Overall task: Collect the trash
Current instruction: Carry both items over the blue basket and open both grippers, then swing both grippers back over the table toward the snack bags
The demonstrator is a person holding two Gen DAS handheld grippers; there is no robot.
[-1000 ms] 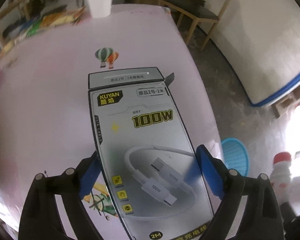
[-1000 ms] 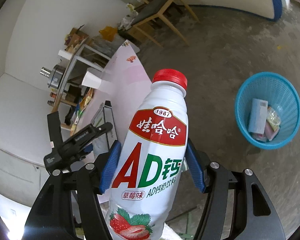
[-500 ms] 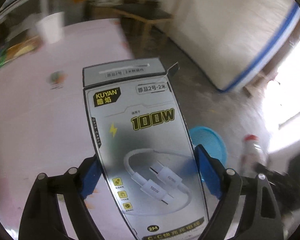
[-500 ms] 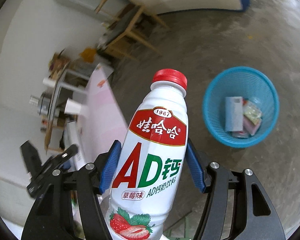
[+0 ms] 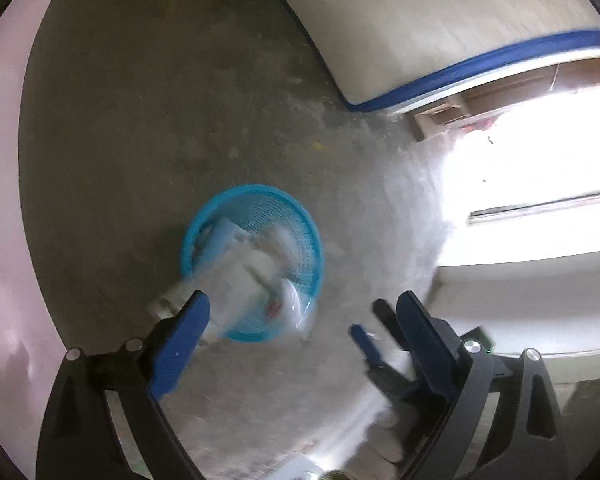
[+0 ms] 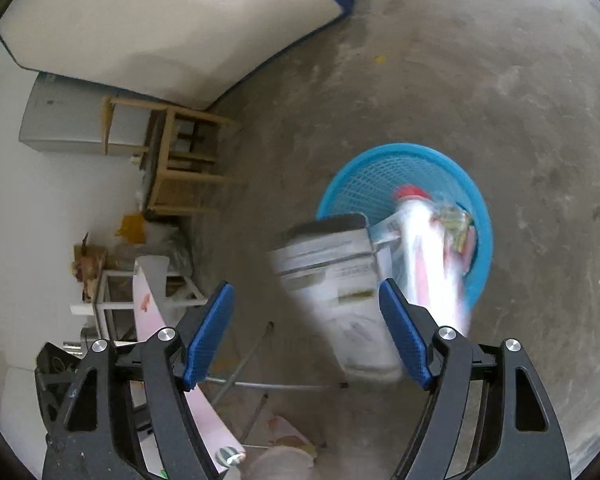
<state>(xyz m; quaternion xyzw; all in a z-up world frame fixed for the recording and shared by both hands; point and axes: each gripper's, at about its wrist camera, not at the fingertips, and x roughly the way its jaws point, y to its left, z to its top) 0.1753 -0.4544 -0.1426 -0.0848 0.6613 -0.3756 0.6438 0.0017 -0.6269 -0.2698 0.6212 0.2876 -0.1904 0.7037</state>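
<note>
Bare concrete floor (image 6: 440,80) all around, mattress (image 6: 160,24) leaning on the wall, pink table (image 5: 0,200) at the edge of the left view. Blue basket (image 5: 256,200) standing on the floor under both claws, already holding wrappers.

Grey box (image 6: 336,280) caught mid-fall, blurred, its top end at the basket's near rim and most of its length outside the rim as seen from the right wrist. Bottle (image 6: 420,248) likewise blurred, red cap up, dropping over the basket's inside. Neither touched by any pad.

Left gripper (image 5: 300,332) opening, nothing between the pads. Right gripper (image 6: 306,332) also opening, empty, with the box showing only beyond its gap.

Risk, largest first: box striking the rim and tumbling to the floor, or tipping the light basket over, since released off-centre. Bottle bouncing off the box or the trash inside and rolling out. Both dropped at once, so likely to knock each other aside.

Against a second ago: box then clamped in the left gripper above the table, bottle clamped in the right; both now released, basket far nearer and almost beneath.
</note>
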